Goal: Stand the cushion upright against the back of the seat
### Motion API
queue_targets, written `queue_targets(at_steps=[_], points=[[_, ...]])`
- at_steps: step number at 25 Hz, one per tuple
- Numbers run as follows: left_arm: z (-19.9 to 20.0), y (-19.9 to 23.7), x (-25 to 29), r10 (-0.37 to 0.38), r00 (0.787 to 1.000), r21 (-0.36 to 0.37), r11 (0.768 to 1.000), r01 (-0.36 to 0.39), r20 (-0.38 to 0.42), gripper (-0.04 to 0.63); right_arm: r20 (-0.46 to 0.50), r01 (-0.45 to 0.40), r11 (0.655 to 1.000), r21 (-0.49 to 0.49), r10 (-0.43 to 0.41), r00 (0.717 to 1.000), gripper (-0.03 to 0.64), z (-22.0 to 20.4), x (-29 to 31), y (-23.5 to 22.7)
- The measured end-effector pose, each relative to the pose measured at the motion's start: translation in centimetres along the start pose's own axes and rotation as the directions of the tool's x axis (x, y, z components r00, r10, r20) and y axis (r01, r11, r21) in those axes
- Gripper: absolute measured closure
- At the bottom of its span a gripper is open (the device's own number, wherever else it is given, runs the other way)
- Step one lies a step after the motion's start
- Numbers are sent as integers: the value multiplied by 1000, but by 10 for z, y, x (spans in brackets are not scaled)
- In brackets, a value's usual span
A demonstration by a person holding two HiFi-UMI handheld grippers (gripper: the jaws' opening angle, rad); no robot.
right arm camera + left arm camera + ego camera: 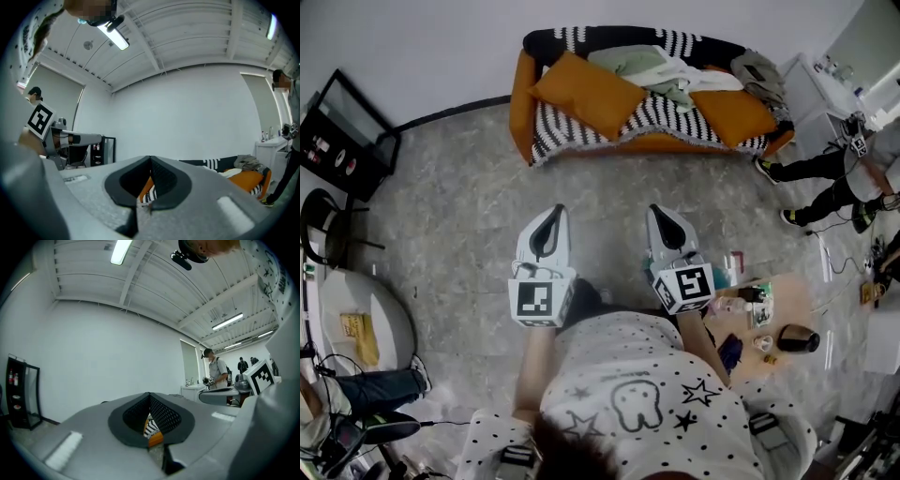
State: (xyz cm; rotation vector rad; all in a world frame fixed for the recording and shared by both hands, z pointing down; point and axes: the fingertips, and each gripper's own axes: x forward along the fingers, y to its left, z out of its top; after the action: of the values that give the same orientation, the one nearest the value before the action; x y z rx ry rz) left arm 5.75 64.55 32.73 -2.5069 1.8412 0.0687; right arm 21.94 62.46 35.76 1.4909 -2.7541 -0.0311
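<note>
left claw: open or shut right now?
Shut. In the left gripper view the grey left claw has its dark-padded jaws touching at the tips, with nothing gripped between them.

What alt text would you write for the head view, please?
A person holds the left gripper and right gripper, both shut, over a grey floor, pointing toward an orange sofa with a striped throw. Two orange cushions lie on it, clothes heaped between them.

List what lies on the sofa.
A striped throw covers the sofa. On it lie the left cushion and right cushion, both orange, with clothes heaped between them. What lies under the clothes is hidden.
</note>
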Motion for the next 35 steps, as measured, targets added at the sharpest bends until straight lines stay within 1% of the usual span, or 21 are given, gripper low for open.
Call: queue_targets(at_steps=[4, 8, 14, 19, 24, 27, 31, 33, 35], points=[[-3, -8, 5, -39, 999, -22, 999, 39, -6, 597, 14, -14, 1000, 5, 14, 1000, 620, 0, 5, 0], [-2, -4, 17, -57, 998, -37, 998, 57, 8, 597, -15, -28, 1000, 6, 28, 999, 621, -4, 20, -1], [2, 36, 49, -45, 998, -83, 995, 48, 38, 595, -74, 17, 1000, -22, -18, 997, 621, -11, 58, -11], [6, 59, 80, -65, 998, -74, 995, 67, 25, 595, -60, 56, 998, -23, -58, 997, 621, 3, 95, -21], [8, 73, 102, -101, 995, -72, 992, 103, 27, 595, -63, 83, 996, -16, -84, 994, 621, 1, 119, -22], [8, 84, 110, -103, 994, -71, 992, 105, 31, 597, -69, 87, 996, -7, -87, 994, 621, -1, 129, -21], [8, 96, 113, -120, 993, -91, 989, 120, 13, 597, -70, 97, 995, -3, -97, 993, 621, -1, 141, -17], [5, 103, 113, -116, 993, -101, 988, 116, 9, 597, -65, 100, 995, 3, -100, 993, 621, -1, 147, -14], [-1, 111, 115, -104, 994, -95, 990, 105, 16, 597, -58, 103, 995, 2, -103, 993, 621, -1, 152, -13]])
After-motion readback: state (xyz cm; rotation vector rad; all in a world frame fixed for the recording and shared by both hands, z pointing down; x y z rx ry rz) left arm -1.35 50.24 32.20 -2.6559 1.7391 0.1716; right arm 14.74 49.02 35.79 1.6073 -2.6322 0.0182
